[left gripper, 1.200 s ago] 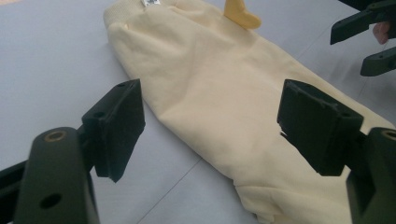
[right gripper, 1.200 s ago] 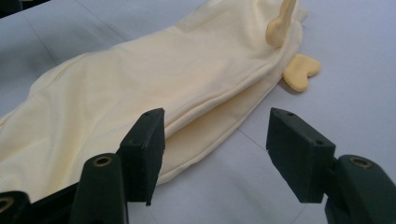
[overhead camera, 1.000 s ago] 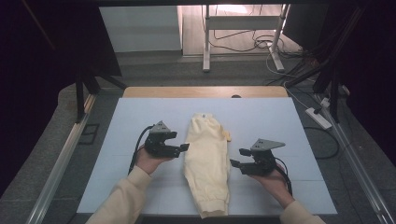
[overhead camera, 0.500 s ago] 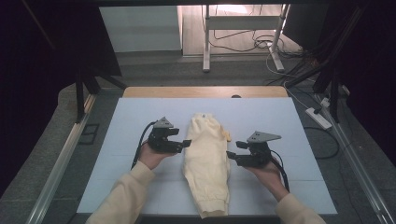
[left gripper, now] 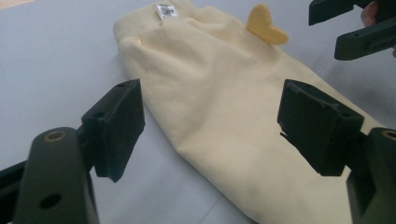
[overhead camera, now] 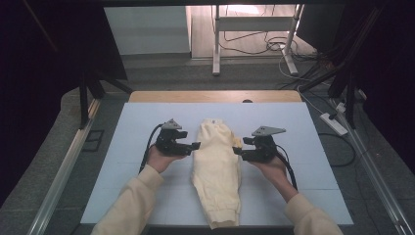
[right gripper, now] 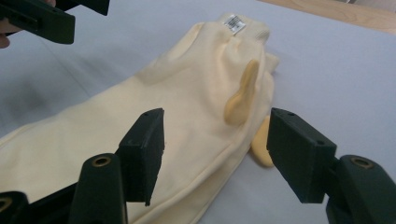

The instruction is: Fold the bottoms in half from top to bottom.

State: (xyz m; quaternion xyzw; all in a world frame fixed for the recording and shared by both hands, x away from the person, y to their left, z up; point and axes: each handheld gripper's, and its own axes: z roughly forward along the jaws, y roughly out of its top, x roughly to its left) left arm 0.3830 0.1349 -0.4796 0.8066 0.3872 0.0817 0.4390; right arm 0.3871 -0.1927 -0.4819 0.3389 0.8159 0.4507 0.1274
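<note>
A pale yellow garment (overhead camera: 215, 166) lies lengthwise in the middle of the light mat (overhead camera: 303, 127), its ribbed waistband and white label (left gripper: 166, 9) at the far end. Darker yellow flaps (right gripper: 240, 95) stick out on its right side. My left gripper (overhead camera: 194, 146) hovers just left of the garment's upper part, open, with its pads (left gripper: 116, 126) apart above the cloth (left gripper: 219, 107). My right gripper (overhead camera: 237, 151) faces it from the right edge, open, nothing pressed between its pads (right gripper: 299, 154). Each gripper view shows the other gripper beyond the garment (left gripper: 355, 23) (right gripper: 42, 16).
The mat covers a wooden table whose far edge (overhead camera: 215, 96) shows. A metal rail (overhead camera: 63, 171) runs along the left side. A power strip (overhead camera: 335, 123) and cables lie on the floor at right. Bare mat lies on both sides of the garment.
Both hands have moved away from the person and inward toward the garment, the right one more. The jaws stand as wide as before.
</note>
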